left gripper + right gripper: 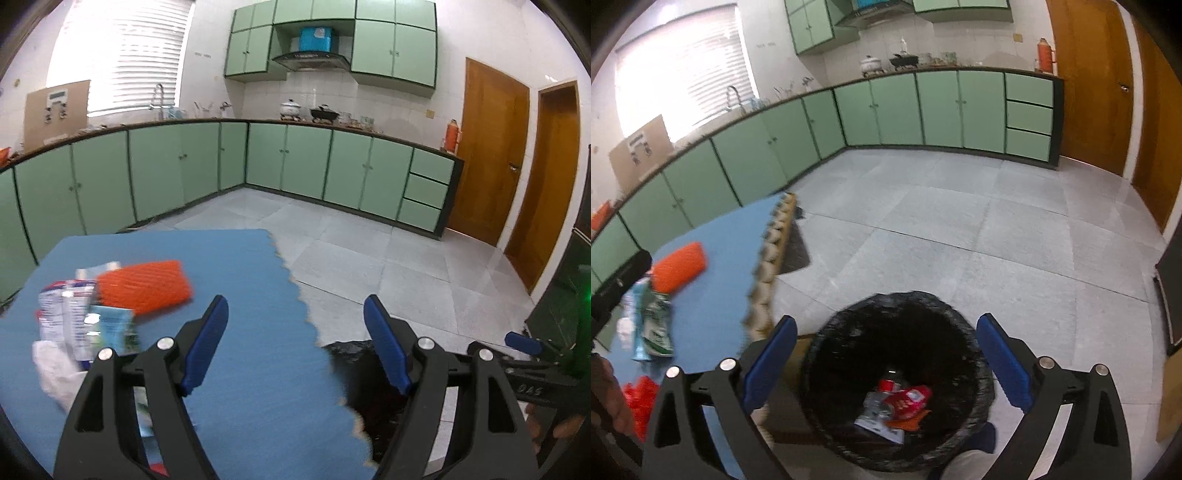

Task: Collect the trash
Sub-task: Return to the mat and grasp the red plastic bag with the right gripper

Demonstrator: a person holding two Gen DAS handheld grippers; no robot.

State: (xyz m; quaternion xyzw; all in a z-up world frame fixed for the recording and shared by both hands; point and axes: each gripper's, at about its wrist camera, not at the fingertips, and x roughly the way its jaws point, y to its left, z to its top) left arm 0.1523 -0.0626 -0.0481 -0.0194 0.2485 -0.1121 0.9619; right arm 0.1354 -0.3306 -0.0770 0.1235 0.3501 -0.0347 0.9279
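On the blue mat table [240, 280] lies a heap of trash: an orange ribbed pack [146, 286], white and blue wrappers [74, 314], a teal packet [114, 325] and a crumpled white tissue [55, 369]. My left gripper [295, 306] hangs open over the table's right edge, to the right of the heap, with nothing between its fingers. Beside the table stands a bin lined with a black bag [849, 332]. In it lie a red wrapper [908, 400] and other scraps. My right gripper [886, 323] is open and empty above the bin's mouth.
Green cabinets [288, 162] run along the far walls, with wooden doors [487, 147] at the right. Grey tiled floor [960, 229] spreads beyond the bin. A red crumpled item [639, 402] lies on the table's near part. A hand [605, 398] shows at the left edge.
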